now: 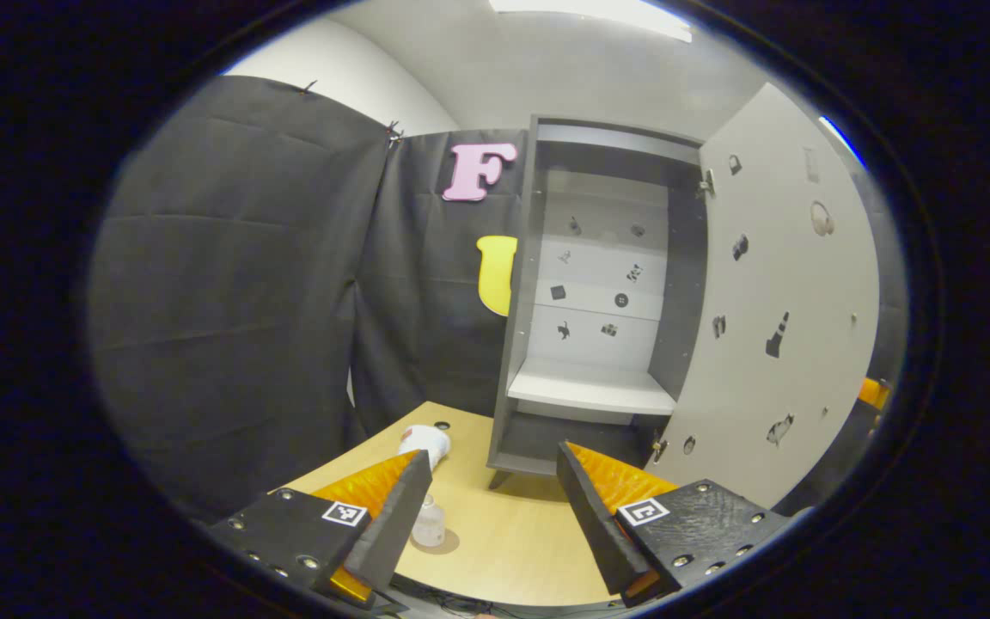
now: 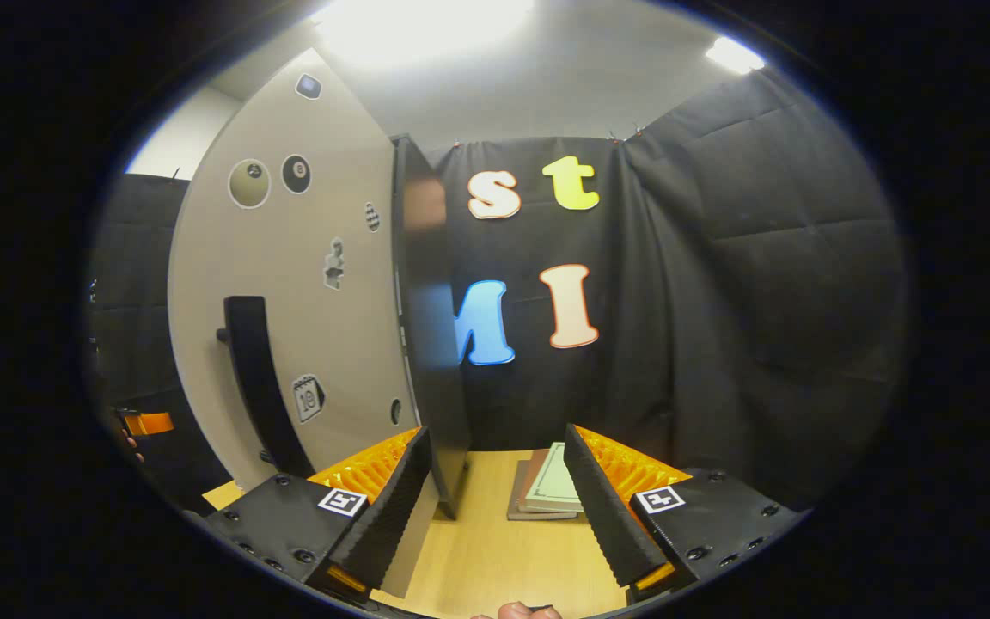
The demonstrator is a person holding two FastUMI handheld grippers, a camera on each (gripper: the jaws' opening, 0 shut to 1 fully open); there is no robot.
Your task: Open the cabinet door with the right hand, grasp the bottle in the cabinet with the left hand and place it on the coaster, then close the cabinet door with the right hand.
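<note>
Bottle (image 1: 429, 521) on coaster (image 1: 445, 542) (door (image 1: 783, 301) open).

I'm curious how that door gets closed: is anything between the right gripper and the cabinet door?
Nothing visible does. The open right gripper faces the cabinet door edge-on, with only bare table between them.

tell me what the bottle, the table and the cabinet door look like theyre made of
Bottle: probably clear plastic, possibly glass; the table shows through it. Table: pale wood or wood-look laminate with faint grain and a smooth matte top. Cabinet door: likely painted or laminated board, flat, light and matte, dotted with small stickers.
</note>
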